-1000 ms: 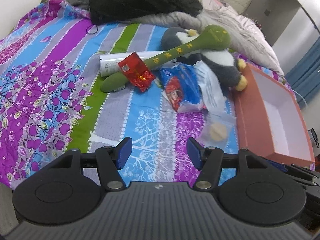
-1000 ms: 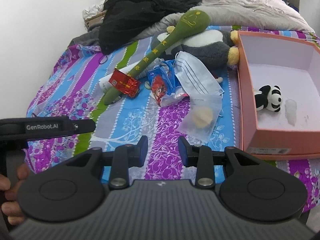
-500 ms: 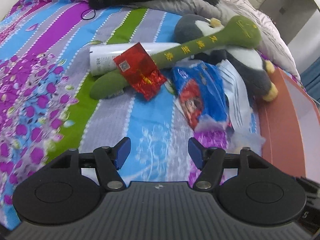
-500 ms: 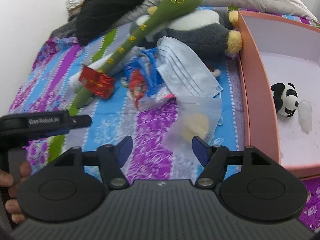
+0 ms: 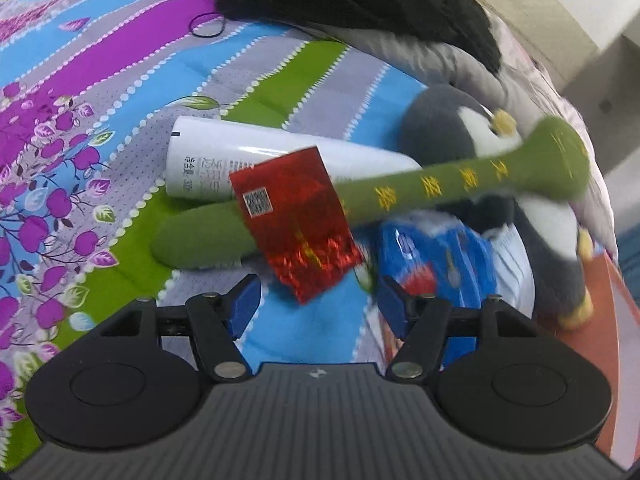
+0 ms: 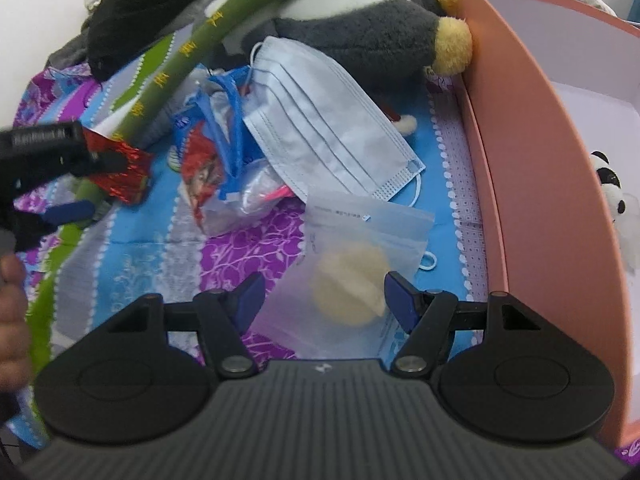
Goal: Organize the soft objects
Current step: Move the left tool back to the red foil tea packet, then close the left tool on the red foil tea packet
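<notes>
Both tongs stood open, nothing clamped. My left gripper point(image 5: 318, 302) hung just over the lower corner of the red foil packet point(image 5: 294, 222), jaws either side of it but not pressing. My right gripper point(image 6: 324, 296) straddled the clear bag point(image 6: 360, 256) with the pale round puff inside; its pads were clear of the plastic.

The soft things lay in a heap in the middle of the bedspread point(image 5: 100, 80), close against the long wall of the pink box point(image 6: 532, 184) on that side. The green plush stick point(image 5: 400, 196) lay across the white tube point(image 5: 224, 164) and partly under the foil packet, its head on the grey penguin plush point(image 6: 372, 28). A blue face mask point(image 6: 324, 124) overlapped the clear bag's far edge. A small panda toy point(image 6: 612, 188) already sat in the box.

Risks as I judged them:
- Foil packet slick and thin: pads could slide off, or pinch the bedspread with it.
- Packet rested on the green stick; lifting might drag or roll the stick and tube.
- Clear bag limp: a close on the plastic alone might let the puff sag and slip.
- Mask loop lay near the bag's corner; it might snag and come along.
- The two tools worked near each other, so they could knock together.
</notes>
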Tool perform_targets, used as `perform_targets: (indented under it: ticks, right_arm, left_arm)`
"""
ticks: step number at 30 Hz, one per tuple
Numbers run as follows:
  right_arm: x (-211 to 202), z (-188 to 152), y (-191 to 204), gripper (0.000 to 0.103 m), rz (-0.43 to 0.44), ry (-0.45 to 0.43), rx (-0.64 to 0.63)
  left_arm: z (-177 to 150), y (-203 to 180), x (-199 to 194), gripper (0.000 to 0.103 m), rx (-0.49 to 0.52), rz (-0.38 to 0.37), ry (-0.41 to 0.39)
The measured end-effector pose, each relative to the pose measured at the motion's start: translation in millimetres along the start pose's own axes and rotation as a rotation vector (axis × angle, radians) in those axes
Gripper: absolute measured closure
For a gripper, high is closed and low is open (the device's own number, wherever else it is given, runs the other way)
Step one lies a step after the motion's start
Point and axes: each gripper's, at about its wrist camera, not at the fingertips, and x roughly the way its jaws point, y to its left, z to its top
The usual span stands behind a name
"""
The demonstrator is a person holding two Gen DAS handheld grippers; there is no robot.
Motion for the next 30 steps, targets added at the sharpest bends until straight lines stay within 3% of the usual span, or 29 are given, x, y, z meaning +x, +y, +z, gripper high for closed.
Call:
perform_targets:
  ticks: [13,21,30]
  right_arm:
    - [17.0,-3.0,1.1,0.030,-0.060,-0.009,-0.036]
    - [10.7,-3.3,-1.3,0.053,-0.051,-0.021,-0.039]
    - [-6.9,-8.7,1.2,0.059,-0.021,-0.039,-0.053]
  left_arm:
    - [9.8,0.4,28.7,0.035,-0.114,0.041,-0.001]
    - [10.8,0.1,22.8,0.037,-0.101,0.027,-0.015]
    - [4.8,-4.2,-3.0,0.038,-0.040,0.019,-0.015]
